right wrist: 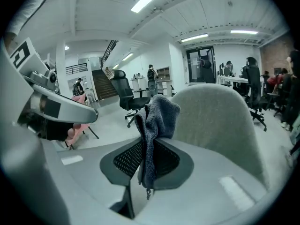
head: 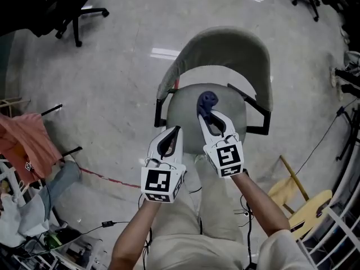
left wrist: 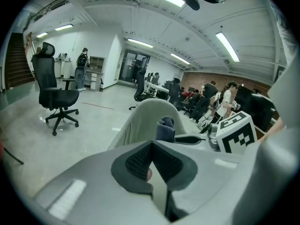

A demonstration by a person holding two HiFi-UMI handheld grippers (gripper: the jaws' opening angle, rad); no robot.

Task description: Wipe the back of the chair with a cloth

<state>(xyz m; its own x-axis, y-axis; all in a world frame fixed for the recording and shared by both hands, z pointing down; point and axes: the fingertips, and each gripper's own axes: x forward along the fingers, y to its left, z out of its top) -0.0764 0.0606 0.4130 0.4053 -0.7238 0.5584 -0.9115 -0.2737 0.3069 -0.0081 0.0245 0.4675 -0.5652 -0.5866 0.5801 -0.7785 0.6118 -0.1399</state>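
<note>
A grey armchair stands in front of me, its curved back (head: 225, 44) on the far side and black armrests at the sides. My right gripper (head: 209, 115) hovers over the seat (head: 185, 114), shut on a dark blue cloth (head: 206, 102) that bunches above its tips. In the right gripper view the cloth (right wrist: 157, 121) hangs pinched between the jaws, with the chair back (right wrist: 220, 121) close behind it. My left gripper (head: 176, 131) sits beside it to the left, jaws together and holding nothing. In the left gripper view the chair back (left wrist: 147, 116) and the cloth (left wrist: 165, 128) show past the jaws.
Black office chairs (head: 70, 7) stand at the far left on the polished floor. A pink cloth (head: 25, 145) and clutter lie at the left, a yellow wooden piece (head: 301, 198) at the right. People (left wrist: 213, 97) sit at desks in the distance.
</note>
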